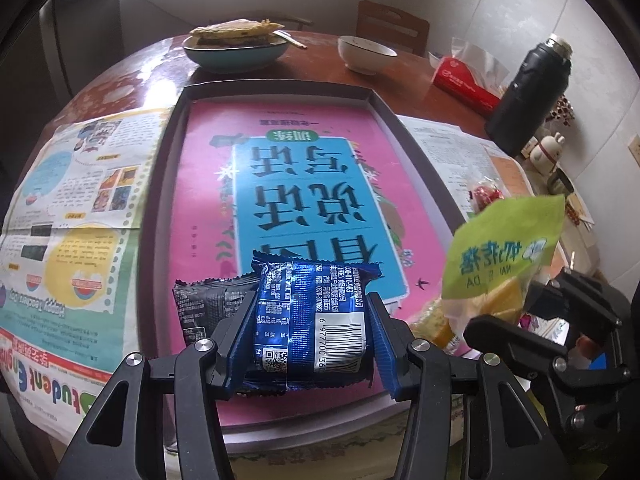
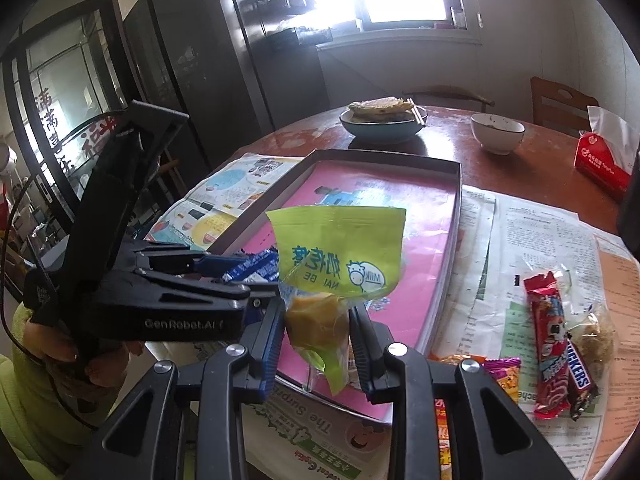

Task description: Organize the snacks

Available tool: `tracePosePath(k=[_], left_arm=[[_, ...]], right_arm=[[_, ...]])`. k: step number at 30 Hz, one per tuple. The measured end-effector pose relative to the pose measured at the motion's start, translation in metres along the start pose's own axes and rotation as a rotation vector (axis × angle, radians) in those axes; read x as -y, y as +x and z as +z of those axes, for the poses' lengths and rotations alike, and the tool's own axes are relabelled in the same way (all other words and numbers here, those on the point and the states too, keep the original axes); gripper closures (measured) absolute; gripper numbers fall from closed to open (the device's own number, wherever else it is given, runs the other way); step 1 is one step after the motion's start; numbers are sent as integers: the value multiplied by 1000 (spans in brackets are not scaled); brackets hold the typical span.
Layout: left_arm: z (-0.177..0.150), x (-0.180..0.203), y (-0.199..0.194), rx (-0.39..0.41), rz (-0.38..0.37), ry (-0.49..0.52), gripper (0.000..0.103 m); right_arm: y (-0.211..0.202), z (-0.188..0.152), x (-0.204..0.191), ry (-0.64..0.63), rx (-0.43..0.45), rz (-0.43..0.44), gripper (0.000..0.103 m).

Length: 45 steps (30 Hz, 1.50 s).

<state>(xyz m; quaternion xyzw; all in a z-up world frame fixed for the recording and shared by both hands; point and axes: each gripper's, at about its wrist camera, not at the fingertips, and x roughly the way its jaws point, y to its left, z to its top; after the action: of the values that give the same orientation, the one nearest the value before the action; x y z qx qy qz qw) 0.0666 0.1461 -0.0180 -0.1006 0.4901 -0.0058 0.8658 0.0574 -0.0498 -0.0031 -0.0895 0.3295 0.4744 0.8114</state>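
My left gripper [image 1: 312, 300] is shut on a blue foil snack packet [image 1: 308, 320], held low over the near end of a shallow tray [image 1: 160, 184] lined with a pink book. A black packet [image 1: 208, 304] lies in the tray just left of the blue one. My right gripper [image 2: 316, 312] is shut on a green and clear packet [image 2: 340, 248] with a yellow block inside, over the tray's near right corner. In the right wrist view the left gripper [image 2: 224, 268] and its blue packet [image 2: 252, 270] sit just to the left.
Loose snacks lie on newspaper right of the tray: a red bar [image 2: 548, 340], a Snickers [image 2: 580, 380], a clear bag [image 2: 596, 340]. Beyond the tray stand a flatbread bowl [image 1: 236, 48], a white bowl [image 1: 366, 54], a red tissue pack [image 1: 464, 80] and a black flask [image 1: 528, 92].
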Motion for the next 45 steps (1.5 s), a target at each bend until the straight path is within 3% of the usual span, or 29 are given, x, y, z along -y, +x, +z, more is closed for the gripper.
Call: tracePosePath(k=[23,45], left_arm=[[2,-11,3,-9,2,-8,49],[2,-12,6,-13,7,-11,49]], right_arm=[[38,-6,-6,21,-49,49,71],[34,-11,-11,-22,-54,31,70]])
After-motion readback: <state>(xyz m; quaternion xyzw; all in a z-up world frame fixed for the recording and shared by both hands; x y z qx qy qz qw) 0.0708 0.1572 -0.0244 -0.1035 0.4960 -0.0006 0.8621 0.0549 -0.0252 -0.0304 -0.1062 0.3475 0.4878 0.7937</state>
